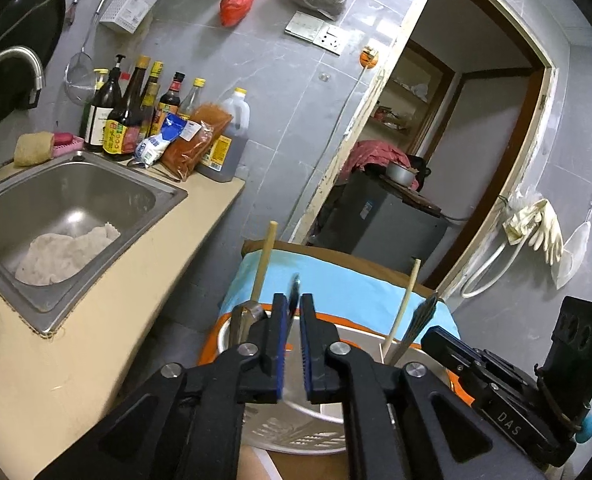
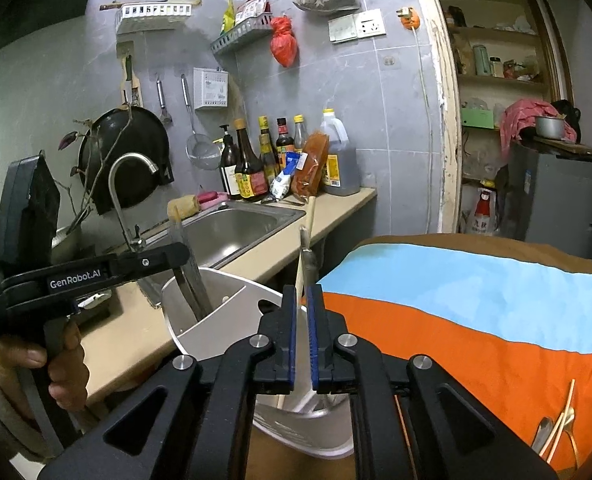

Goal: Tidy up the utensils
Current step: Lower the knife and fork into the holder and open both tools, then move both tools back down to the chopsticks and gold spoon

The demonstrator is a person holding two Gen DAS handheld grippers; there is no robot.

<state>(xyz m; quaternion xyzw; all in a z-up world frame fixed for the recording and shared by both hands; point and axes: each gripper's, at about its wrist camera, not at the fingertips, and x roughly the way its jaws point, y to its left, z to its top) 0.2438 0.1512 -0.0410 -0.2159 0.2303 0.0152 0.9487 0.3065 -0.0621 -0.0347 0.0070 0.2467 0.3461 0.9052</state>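
A white plastic utensil holder (image 1: 220,340) (image 2: 216,320) stands at the near edge of the cloth-covered table. My left gripper (image 1: 294,312) (image 2: 182,252) hangs over its left compartment. A thin, blurred metal utensil (image 1: 294,294) (image 2: 192,284) stands between the pads, reaching down into the holder, with a slim gap on either side. My right gripper (image 2: 301,300) (image 1: 429,334) is over the right compartment, shut on another metal utensil handle (image 2: 305,252) (image 1: 425,312). Pale chopsticks (image 1: 266,264) (image 2: 309,220) stand upright in the holder.
Spoons and chopsticks (image 2: 555,432) lie on the orange and blue cloth (image 2: 475,320) at the lower right. To the left are a steel sink (image 1: 76,200) with a rag in it, a faucet (image 2: 128,168), sauce bottles (image 1: 136,120) and the beige counter (image 1: 96,340).
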